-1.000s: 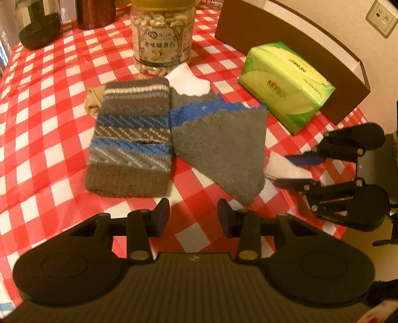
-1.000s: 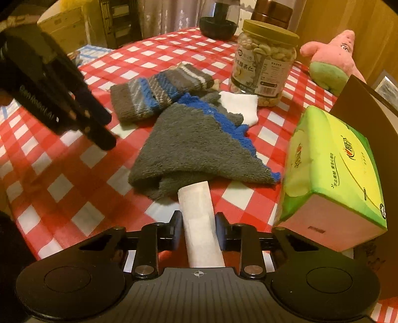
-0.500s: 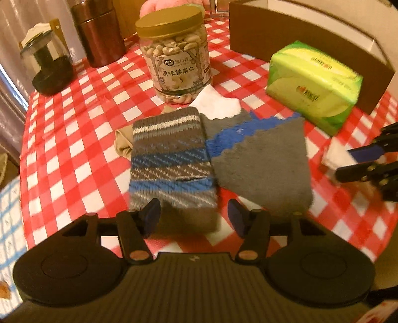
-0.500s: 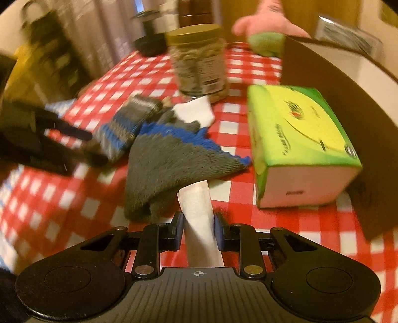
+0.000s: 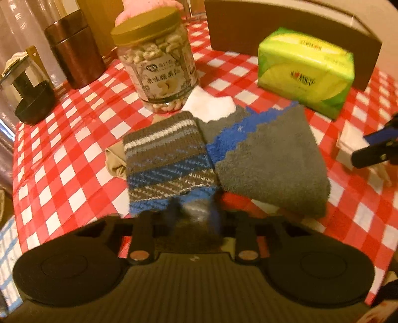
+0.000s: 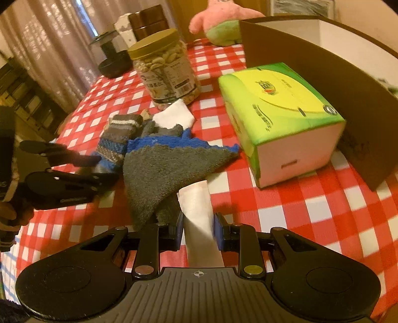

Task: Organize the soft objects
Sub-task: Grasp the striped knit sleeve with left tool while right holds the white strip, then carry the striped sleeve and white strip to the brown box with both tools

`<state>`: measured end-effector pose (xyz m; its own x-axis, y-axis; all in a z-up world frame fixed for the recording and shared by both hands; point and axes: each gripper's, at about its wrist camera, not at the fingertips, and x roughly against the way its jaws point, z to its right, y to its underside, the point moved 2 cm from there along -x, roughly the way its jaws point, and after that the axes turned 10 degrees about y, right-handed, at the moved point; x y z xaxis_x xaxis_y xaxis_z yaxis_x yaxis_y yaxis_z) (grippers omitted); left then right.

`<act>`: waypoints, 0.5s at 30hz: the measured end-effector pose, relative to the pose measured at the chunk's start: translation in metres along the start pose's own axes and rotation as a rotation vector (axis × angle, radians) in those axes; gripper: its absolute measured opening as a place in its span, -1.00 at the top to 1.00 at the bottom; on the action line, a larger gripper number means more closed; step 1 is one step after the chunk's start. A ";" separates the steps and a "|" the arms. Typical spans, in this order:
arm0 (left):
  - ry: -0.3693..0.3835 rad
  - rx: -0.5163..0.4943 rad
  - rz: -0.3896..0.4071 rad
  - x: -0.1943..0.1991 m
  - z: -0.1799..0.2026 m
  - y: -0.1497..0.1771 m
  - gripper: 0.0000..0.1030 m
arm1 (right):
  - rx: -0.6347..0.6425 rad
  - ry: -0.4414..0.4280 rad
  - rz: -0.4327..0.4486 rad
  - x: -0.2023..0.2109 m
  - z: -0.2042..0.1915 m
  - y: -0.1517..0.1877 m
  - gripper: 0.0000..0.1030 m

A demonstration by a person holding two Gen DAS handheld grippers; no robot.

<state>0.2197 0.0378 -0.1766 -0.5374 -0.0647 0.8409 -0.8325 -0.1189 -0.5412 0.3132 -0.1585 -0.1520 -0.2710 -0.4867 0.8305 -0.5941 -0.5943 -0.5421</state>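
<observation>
A striped brown, blue and white knit sock (image 5: pixel 166 164) lies on the red checked tablecloth, also in the right wrist view (image 6: pixel 117 139). My left gripper (image 5: pixel 194 213) is closed on its near end. A grey fleece sock with a blue band (image 5: pixel 268 159) lies beside it (image 6: pixel 169 161). A white cloth (image 5: pixel 211 106) lies behind them, a tan sock (image 5: pixel 114 161) peeks out at the left. My right gripper (image 6: pixel 197 227) is shut on a white rolled sock (image 6: pixel 199 218).
A jar of nuts (image 5: pixel 159 67), a green tissue pack (image 5: pixel 306 72) and a brown open box (image 6: pixel 335 99) stand behind the socks. A dark canister (image 5: pixel 74 52), a black cup (image 5: pixel 29 94) and a pink plush toy (image 6: pixel 219 22) are farther back.
My left gripper moved forward over the striped sock's near end and closed on it. My right gripper kept hold of the white rolled sock and swung slightly.
</observation>
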 end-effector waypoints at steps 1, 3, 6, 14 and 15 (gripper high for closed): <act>0.015 0.011 0.009 0.005 -0.004 -0.001 0.72 | -0.010 0.003 0.000 0.000 0.000 0.000 0.49; 0.042 0.032 0.032 0.016 -0.014 0.000 0.75 | -0.030 0.010 0.006 0.003 -0.003 0.001 0.49; 0.057 0.056 0.072 0.036 -0.030 0.000 0.76 | -0.059 0.019 0.018 0.008 -0.008 0.002 0.49; 0.064 -0.008 0.162 0.088 -0.057 -0.006 0.77 | -0.141 0.050 0.057 0.028 -0.024 0.001 0.49; 0.071 -0.018 0.175 0.093 -0.059 -0.007 0.77 | -0.152 0.054 0.061 0.031 -0.026 0.001 0.49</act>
<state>0.1679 0.0908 -0.0948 -0.6820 -0.0122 0.7312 -0.7273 -0.0937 -0.6799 0.2845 -0.1574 -0.1235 -0.3481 -0.4812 0.8046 -0.6817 -0.4592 -0.5695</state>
